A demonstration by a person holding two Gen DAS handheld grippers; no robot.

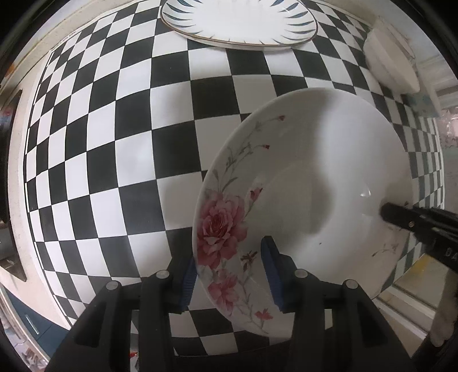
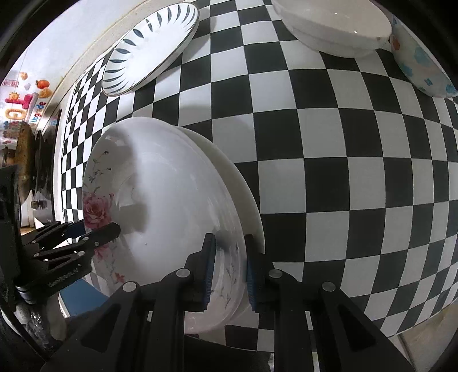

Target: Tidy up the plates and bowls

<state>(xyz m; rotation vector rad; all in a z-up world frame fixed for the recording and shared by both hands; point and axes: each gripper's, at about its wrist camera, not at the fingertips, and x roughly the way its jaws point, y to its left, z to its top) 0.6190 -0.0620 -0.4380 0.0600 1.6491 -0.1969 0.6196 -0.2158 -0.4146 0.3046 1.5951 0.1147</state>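
Note:
A white deep plate with pink roses [image 1: 315, 160] is held level by both grippers just above the checkered tablecloth [image 1: 114, 143]. My left gripper [image 1: 230, 279] is shut on its rose-painted rim, one blue pad outside and one inside. My right gripper [image 2: 229, 270] is shut on the opposite rim of the rose plate [image 2: 171, 186]. A plain white plate [image 2: 237, 194] lies right under it, showing past its right edge. Each gripper appears in the other's view: the right gripper [image 1: 392, 214] and the left gripper [image 2: 98, 229].
A white plate with blue leaf marks [image 1: 237, 25] [image 2: 151, 48] lies at the far side. Stacked white bowls [image 1: 392, 65] [image 2: 335, 28] stand at the far right, beside a bowl with blue flowers [image 2: 420, 65]. The table edge runs close behind the grippers.

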